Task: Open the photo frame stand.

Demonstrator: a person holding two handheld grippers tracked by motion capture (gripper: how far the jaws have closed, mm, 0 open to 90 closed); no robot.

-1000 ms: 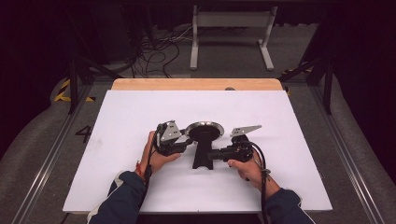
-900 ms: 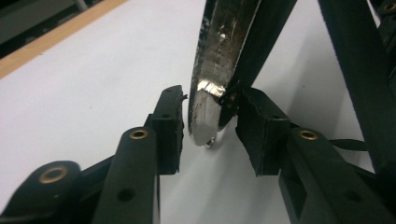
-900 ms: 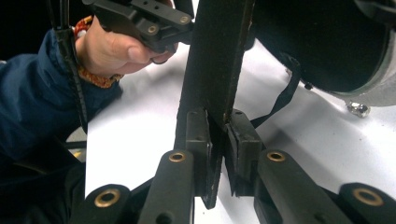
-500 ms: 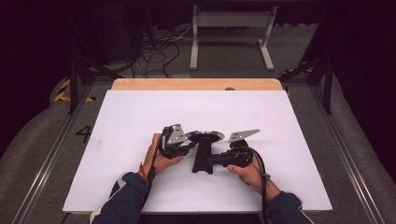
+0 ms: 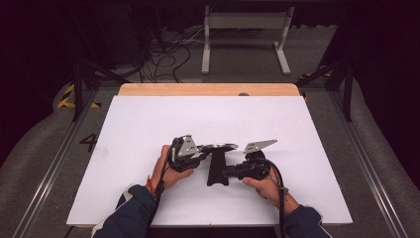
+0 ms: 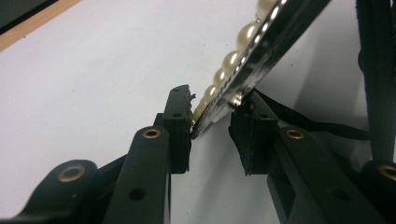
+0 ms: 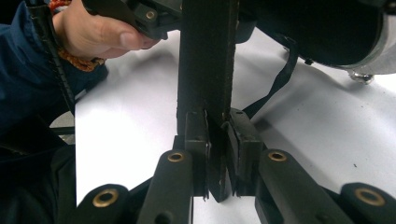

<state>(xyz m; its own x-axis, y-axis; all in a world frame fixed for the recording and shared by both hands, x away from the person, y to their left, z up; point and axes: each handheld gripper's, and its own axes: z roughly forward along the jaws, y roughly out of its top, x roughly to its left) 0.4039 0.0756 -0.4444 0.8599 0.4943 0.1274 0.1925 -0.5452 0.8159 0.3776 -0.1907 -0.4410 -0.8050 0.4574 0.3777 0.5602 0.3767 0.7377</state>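
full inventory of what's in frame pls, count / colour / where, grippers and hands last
mirror: 1, round, dark frame with a row of pearl beads along the rim, tilted, centre of the table between the two grippers
stand: 1, black flat upright, under the mirror
thin strap: 1, black, trailing behind the stand
table: 1, white top with a wooden far edge
metal frame: 1, grey, on the floor beyond the table
cables: several, dark, on the floor at far left
left gripper: 1, black, its jaws have just been closing on the mirror's rim
right gripper: 1, black, clamped on the stand
hands: 2, left hand, right hand, dark blue sleeves
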